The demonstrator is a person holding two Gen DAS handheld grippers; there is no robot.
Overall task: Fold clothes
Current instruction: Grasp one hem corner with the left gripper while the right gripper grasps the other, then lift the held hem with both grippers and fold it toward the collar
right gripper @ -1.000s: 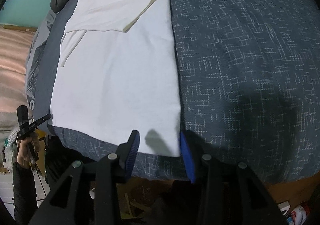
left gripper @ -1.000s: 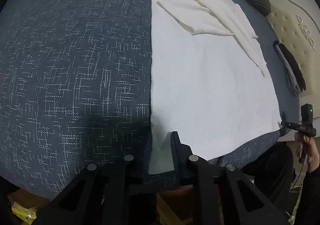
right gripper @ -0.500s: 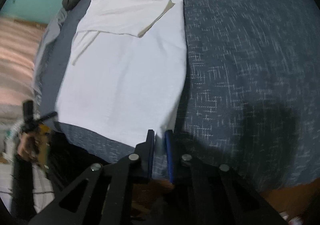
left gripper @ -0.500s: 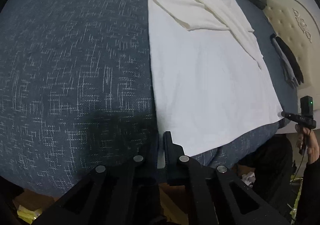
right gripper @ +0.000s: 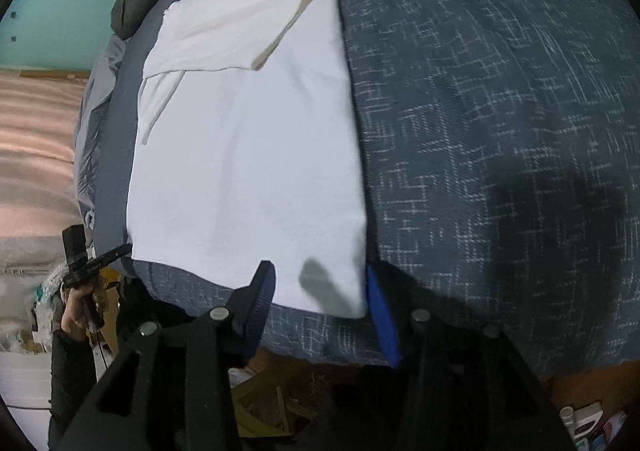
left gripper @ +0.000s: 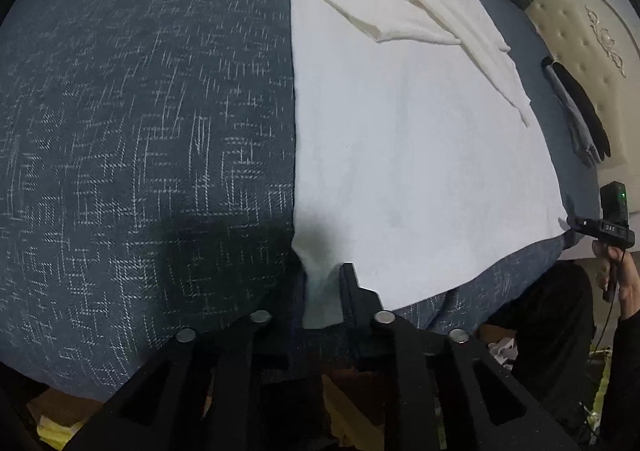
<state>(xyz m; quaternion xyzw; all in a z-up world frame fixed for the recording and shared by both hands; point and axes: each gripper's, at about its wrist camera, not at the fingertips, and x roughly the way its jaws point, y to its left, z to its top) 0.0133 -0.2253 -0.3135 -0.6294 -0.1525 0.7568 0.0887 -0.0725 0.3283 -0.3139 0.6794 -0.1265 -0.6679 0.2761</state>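
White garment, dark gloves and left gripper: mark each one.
White garment (left gripper: 420, 155), left wrist view, middle of its flat body.
Dark gloves (left gripper: 580, 111), left wrist view, along their length.
Left gripper (left gripper: 322, 291), left wrist view, between its fingertips.

Left gripper (left gripper: 326, 287) tilts steeply down, its black fingers (left gripper: 352, 291) drawn close and pinching the near corner of the white garment (left gripper: 420, 155). Right gripper (right gripper: 320, 291) also angles down, blue-padded fingers (right gripper: 262, 291) opening, standing apart either side of the garment's other near corner, pads clear of the cloth. Each camera catches the opposite hand (left gripper: 618, 271) gripping its handle, dark sleeve below
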